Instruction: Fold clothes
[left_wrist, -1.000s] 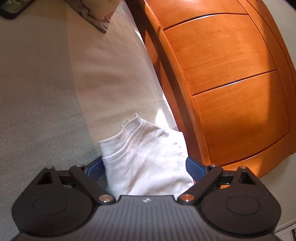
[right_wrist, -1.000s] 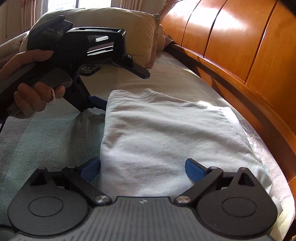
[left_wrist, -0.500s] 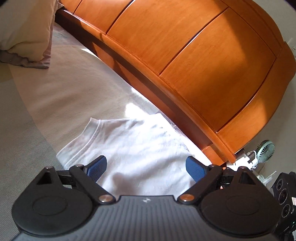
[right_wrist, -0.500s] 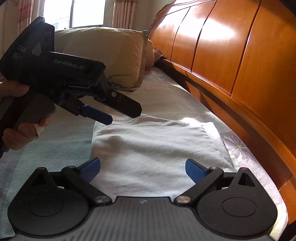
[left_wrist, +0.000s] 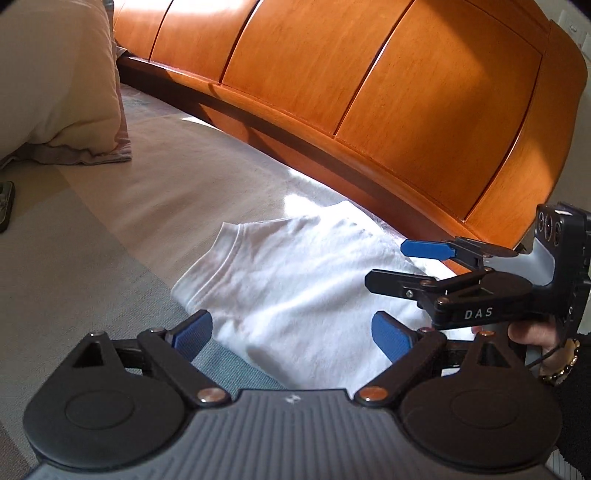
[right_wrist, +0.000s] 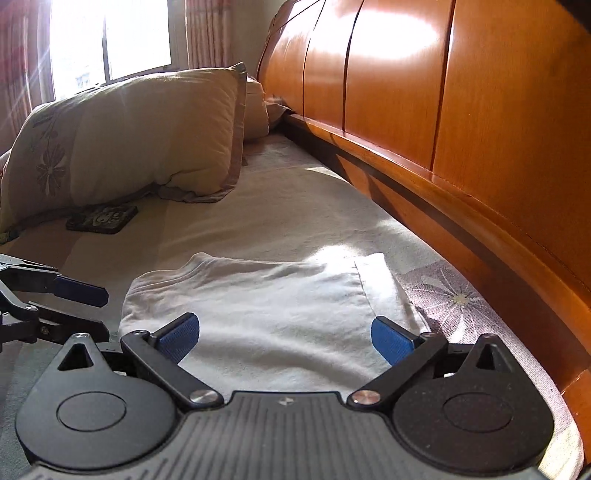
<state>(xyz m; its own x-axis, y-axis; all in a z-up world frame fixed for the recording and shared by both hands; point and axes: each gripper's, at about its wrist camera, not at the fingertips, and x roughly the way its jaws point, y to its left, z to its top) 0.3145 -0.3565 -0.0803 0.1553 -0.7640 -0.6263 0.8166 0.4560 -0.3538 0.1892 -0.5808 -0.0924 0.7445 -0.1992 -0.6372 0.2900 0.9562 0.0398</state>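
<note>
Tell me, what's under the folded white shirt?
The folded white cotton shirt lies on the pale beige bedsheet, beside the orange wooden headboard. Anything directly beneath it is covered.

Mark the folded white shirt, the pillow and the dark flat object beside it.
folded white shirt (right_wrist: 273, 314), right wrist view, middle of top layer
pillow (right_wrist: 140, 136), right wrist view, front face
dark flat object (right_wrist: 101, 218), right wrist view, top surface

Orange wooden headboard, sunlit window, beige pillow, grey bedsheet
</note>
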